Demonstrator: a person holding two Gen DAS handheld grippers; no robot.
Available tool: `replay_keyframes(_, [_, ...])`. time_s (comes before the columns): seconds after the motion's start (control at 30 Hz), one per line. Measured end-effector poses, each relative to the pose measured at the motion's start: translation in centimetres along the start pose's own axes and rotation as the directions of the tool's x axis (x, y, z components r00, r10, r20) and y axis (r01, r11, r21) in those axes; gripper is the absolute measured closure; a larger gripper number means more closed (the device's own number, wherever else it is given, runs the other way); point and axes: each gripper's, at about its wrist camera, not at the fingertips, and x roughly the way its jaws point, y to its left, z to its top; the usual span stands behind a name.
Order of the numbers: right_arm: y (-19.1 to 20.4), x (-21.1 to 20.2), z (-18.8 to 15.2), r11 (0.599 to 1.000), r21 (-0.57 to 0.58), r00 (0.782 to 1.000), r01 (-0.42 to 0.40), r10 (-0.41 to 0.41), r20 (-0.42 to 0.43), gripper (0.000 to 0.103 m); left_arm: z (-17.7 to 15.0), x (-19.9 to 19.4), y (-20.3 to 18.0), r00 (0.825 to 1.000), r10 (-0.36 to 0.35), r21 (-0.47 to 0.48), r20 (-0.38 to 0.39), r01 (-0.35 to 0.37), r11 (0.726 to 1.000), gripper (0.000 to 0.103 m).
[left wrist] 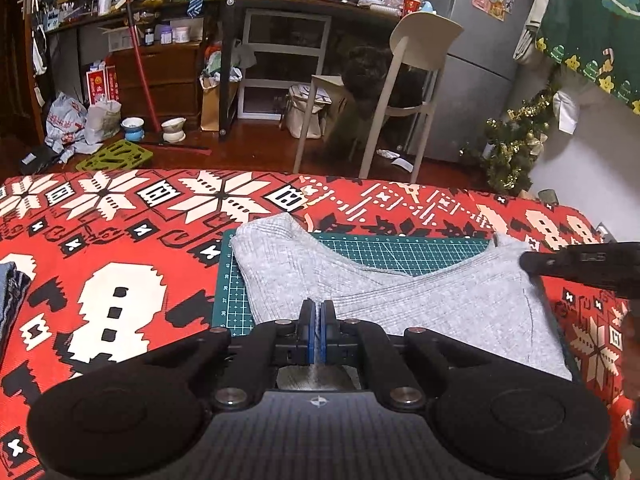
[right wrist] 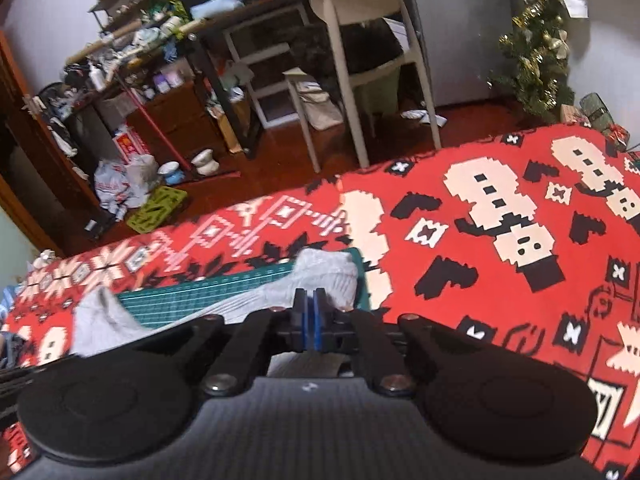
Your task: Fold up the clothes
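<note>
The grey knit garment (left wrist: 400, 300) is ribbed, light heather grey, w/ a curved edge. It lies spread on the green cutting mat (left wrist: 400, 250) on the red patterned cloth (left wrist: 120, 240). Its two far corners are raised a bit, the fabric sags between them. In right wrist view one end (right wrist: 328, 276) is bunched near the mat's corner.
</note>
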Motion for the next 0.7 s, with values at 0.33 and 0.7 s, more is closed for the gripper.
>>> replay_keyframes(0.33, [1.9,-5.6,-2.1,0.995,-0.053,0.996,-0.088,0.088,0.011,0.093,0.8,-2.2,1.0,0.997,-0.071,-0.086,0.006,0.071,0.994,0.097])
replay_keyframes(0.7, [5.3,-12.4,-11.0,0.979,-0.136,0.987,-0.152,0.144,-0.064,0.092,-3.8,-8.1,-0.2,0.986,-0.164,-0.057,-0.002,0.164,0.985,0.090])
